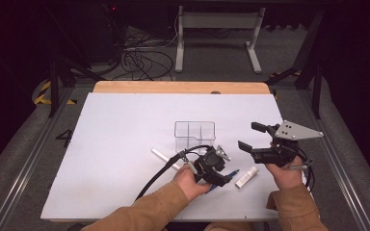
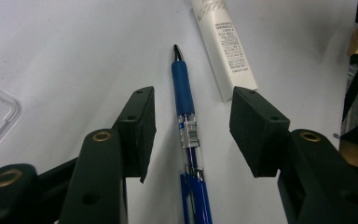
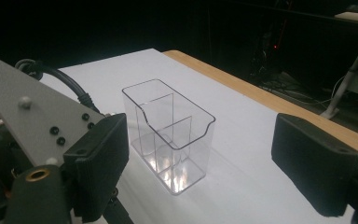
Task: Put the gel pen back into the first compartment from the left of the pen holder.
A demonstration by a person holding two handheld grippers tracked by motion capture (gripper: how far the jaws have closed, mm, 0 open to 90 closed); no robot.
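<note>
2 grippers, both with jaws spread. left gripper point(image 2: 193, 135) low over the table point(image 1: 115, 139), straddling a blue pen point(image 2: 186, 112) lying flat, not clamped. white tube point(image 2: 223, 51) just beside the pen's tip. right gripper point(image 3: 200, 163) raised, holding nothing, facing a clear divided container point(image 3: 170, 135) standing upright mid-table.

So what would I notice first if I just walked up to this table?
Probably the blue pen lying flat on the white table, right between the open fingers of the left claw. Behind it stands an empty clear plastic box with dividers, and the open right claw is raised beside it.
</note>
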